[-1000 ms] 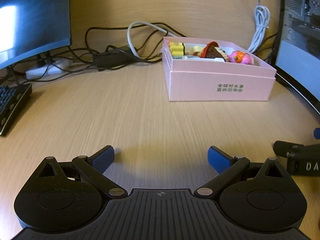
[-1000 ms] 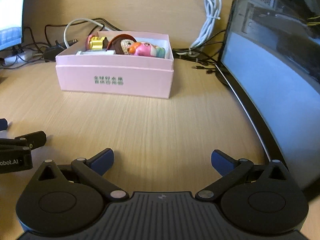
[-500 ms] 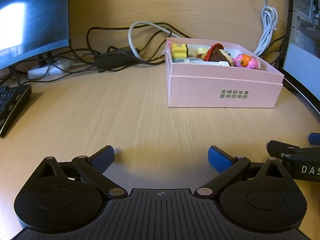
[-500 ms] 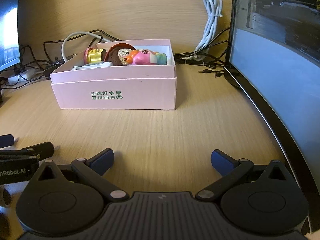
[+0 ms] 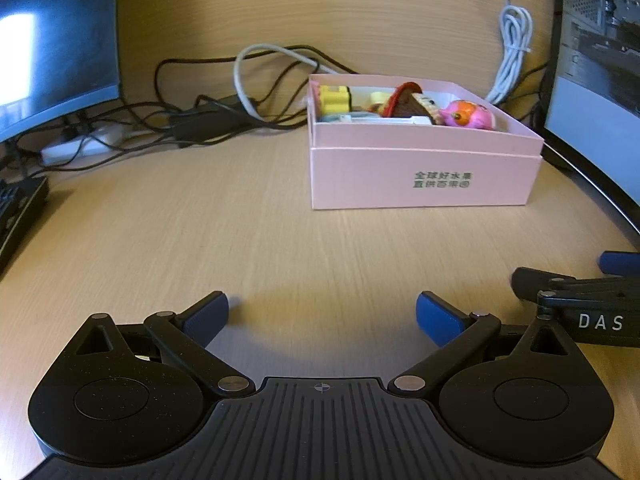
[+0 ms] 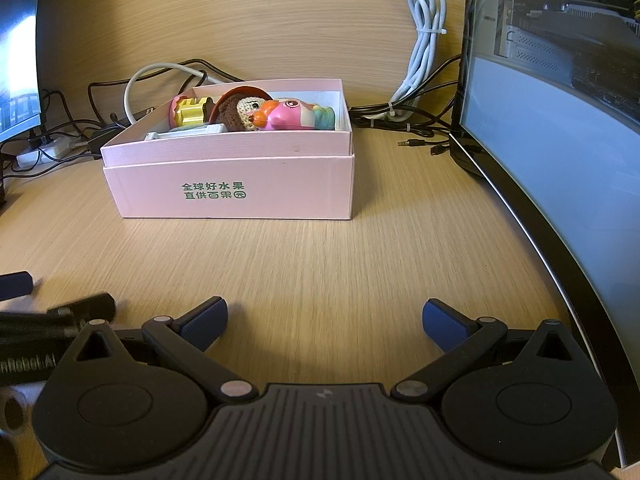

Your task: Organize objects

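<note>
A pink cardboard box [image 5: 424,178] [image 6: 236,186] with green print stands on the wooden desk, well ahead of both grippers. Inside lie a pink toy with an orange beak [image 6: 290,114] [image 5: 468,114], a crocheted doll with brown hair [image 6: 240,110] [image 5: 410,102], a yellow block toy [image 5: 335,99] [image 6: 194,110] and a flat white item [image 6: 186,133]. My left gripper [image 5: 322,312] is open over bare desk, nothing between its blue pads. My right gripper [image 6: 325,318] is open too, holding nothing. Each gripper shows at the edge of the other's view.
A curved monitor [image 6: 560,168] runs along the right side, close to my right gripper. Another monitor [image 5: 52,44] and a keyboard [image 5: 18,212] sit at the left. Black cables [image 5: 192,116], a power strip and a white coiled cable [image 6: 424,40] lie against the back wall.
Both views have shifted a little, so the pink box now sits slightly differently in frame, a bit farther right for the left gripper. Both grippers stayed open and held nothing.
</note>
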A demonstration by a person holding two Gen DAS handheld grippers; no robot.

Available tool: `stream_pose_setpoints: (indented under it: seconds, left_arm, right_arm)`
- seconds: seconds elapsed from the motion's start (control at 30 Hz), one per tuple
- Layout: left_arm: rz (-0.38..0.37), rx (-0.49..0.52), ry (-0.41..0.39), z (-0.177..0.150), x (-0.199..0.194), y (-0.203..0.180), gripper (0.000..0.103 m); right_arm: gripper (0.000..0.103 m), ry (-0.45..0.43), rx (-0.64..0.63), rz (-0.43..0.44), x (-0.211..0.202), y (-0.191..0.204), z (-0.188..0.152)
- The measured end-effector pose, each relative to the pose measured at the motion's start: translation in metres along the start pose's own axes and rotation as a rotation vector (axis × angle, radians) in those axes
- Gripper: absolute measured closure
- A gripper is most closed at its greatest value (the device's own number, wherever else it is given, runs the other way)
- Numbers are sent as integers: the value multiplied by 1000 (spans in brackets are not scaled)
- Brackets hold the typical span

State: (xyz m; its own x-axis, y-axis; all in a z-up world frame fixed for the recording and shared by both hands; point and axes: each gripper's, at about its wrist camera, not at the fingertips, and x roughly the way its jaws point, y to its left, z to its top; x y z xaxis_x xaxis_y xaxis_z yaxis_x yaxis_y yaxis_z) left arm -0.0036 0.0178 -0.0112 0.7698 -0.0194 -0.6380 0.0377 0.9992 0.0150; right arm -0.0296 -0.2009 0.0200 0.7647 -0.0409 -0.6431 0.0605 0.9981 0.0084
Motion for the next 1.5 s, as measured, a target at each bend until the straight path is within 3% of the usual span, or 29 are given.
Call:
stream_pose_setpoints:
  seconds: [0.27,1.5]
  left_arm:
    - [28,-35,0,4,5,2,1]
    - [23,-37,-2,3,5,4,1]
  right_arm:
    - [0,0,0,0,0,1,0]
    - [0,-2,1,0,-1,1,0]
